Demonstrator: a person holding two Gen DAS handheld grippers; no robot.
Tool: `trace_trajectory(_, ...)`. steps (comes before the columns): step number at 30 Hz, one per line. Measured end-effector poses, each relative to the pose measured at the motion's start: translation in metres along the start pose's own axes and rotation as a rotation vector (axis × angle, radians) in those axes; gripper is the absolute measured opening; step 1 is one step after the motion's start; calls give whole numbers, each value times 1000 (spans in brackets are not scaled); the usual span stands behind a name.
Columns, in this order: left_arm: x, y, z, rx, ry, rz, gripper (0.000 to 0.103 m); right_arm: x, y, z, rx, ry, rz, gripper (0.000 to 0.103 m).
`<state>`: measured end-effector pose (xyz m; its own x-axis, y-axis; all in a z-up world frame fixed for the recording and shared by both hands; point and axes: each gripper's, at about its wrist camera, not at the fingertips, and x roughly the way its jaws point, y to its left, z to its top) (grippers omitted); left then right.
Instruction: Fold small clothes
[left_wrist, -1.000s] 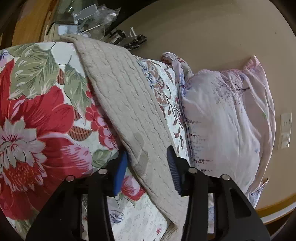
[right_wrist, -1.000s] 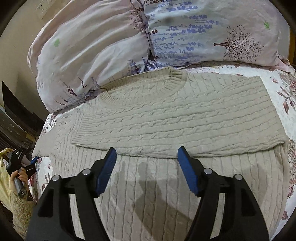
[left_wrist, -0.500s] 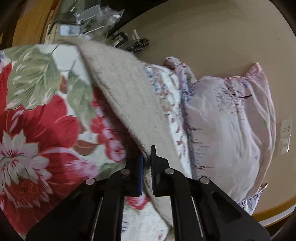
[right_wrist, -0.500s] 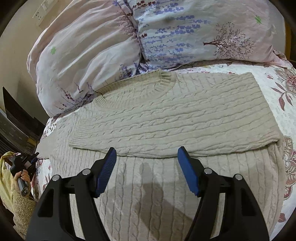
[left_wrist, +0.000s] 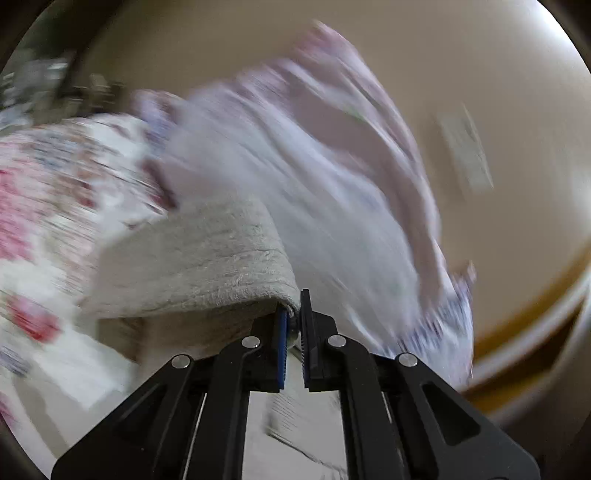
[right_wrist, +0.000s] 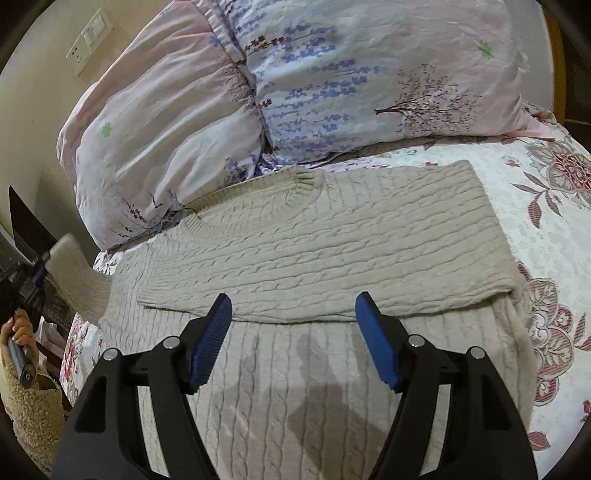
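Note:
A beige cable-knit sweater (right_wrist: 317, 258) lies flat on the floral bedspread (right_wrist: 546, 221), its right sleeve folded across the chest. My left gripper (left_wrist: 293, 328) is shut on the left sleeve (left_wrist: 192, 258) and holds it lifted off the bed; the view is blurred by motion. In the right wrist view the lifted sleeve (right_wrist: 79, 280) and the left gripper (right_wrist: 37, 273) show at the far left. My right gripper (right_wrist: 293, 332) is open and empty, hovering just above the sweater's lower body.
Two pale floral pillows (right_wrist: 258, 92) lean against the beige wall (right_wrist: 29, 110) behind the sweater's collar. A wall socket plate (right_wrist: 90, 35) sits at upper left. The bed's left edge (right_wrist: 74, 350) is beside the holding hand.
My left gripper closed on the left sleeve, then lifted and swung it up quickly. The right gripper stayed open and drifted slightly back over the sweater.

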<state>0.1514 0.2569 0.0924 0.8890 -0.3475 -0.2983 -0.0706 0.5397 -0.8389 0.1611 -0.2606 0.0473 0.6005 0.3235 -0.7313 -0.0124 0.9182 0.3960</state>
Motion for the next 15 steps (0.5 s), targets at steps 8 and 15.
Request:
trace_trajectory(8, 91, -85, -113, 263, 244, -96, 5, -7, -14, -7, 29, -10, -19, 70)
trace_trajectory(15, 141, -98, -193, 384, 376, -4, 5, -14, -30, -9, 53, -17, -41, 70)
